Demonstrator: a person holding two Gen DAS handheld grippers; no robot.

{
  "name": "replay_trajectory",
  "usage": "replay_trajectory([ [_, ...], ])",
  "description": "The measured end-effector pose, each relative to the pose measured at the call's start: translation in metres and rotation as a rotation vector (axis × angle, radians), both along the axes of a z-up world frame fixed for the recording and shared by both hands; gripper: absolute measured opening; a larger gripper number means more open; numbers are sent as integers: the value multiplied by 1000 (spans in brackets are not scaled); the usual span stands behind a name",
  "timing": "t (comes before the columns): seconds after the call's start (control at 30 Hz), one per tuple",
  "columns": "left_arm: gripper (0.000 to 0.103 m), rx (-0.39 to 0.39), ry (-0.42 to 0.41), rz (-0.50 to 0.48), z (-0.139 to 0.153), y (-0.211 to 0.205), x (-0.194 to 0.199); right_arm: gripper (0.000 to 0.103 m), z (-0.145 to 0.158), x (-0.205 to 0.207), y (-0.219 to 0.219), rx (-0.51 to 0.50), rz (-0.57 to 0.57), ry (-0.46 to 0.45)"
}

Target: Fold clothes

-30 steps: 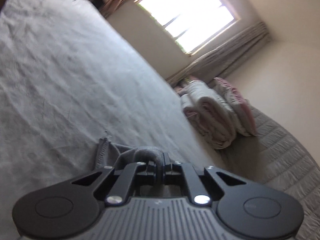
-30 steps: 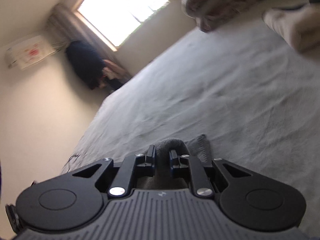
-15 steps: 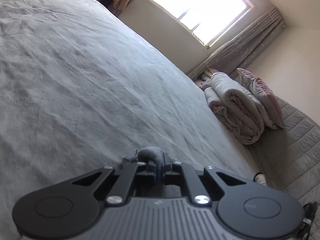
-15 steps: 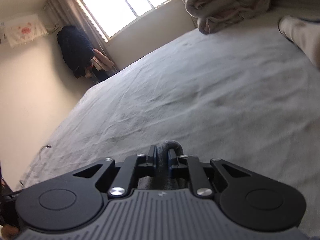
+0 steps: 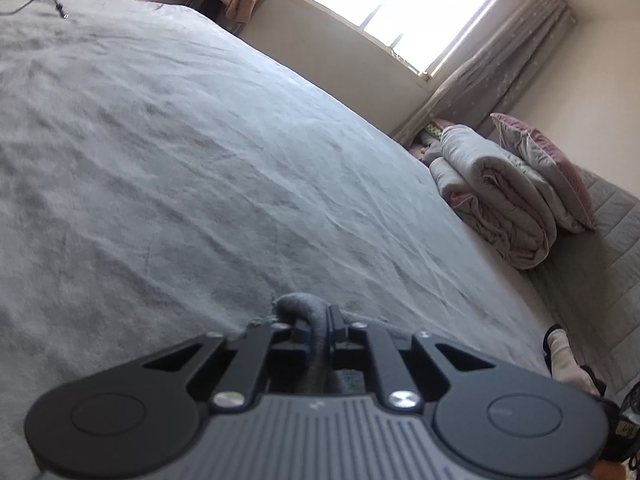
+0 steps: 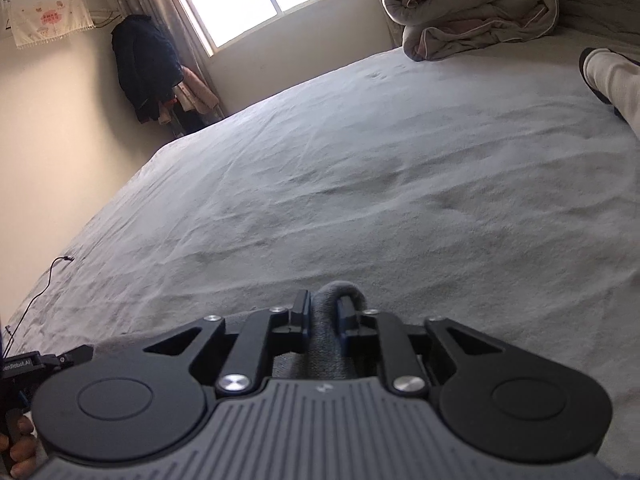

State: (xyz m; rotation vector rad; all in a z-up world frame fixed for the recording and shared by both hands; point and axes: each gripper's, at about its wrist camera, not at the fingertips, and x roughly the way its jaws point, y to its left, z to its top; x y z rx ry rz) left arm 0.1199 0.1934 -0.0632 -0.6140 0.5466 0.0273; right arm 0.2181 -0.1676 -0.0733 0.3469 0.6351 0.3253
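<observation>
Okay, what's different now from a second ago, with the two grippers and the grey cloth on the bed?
Both views have levelled out and sit nearer the bed. A second ago a loose corner of the grey cloth showed beside each gripper; now only the fold between the fingers shows. The left gripper and right gripper are both opening, cloth between their fingers. The rolled quilt stayed put.

Legible markings: one item only.
White lettering "enRobot.AI", first letters cut off at the frame edge, on the black device (image 6: pixel 24 366) at lower left of the right wrist view. Wall hanging (image 6: pixel 48 14) print red, unreadable.
</observation>
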Motion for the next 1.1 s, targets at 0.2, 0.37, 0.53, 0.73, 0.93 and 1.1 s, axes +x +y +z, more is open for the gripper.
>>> replay_trajectory([
  [0.2, 70, 180, -40, 92, 39, -15, -18, 60, 31, -24, -4, -51, -45, -91],
  [0.37, 69, 258, -80, 2, 51, -40, -13, 60, 44, -38, 32, -134, 65, -161],
  [0.53, 70, 269, -10, -135, 31, -65, 8, 60, 29, -39, 82, -207, 173, -151],
  [0.73, 70, 342, -4, -149, 11, -60, 18, 60, 1, -21, 90, -242, 209, -78],
  [0.93, 70, 429, 11, -155, 15, -53, 18, 57, 10, -16, 53, -105, 229, -65],
  [1.1, 78, 298, 69, -56, 21, -19, 6, 61, 21, -26, 19, -68, 151, -51],
])
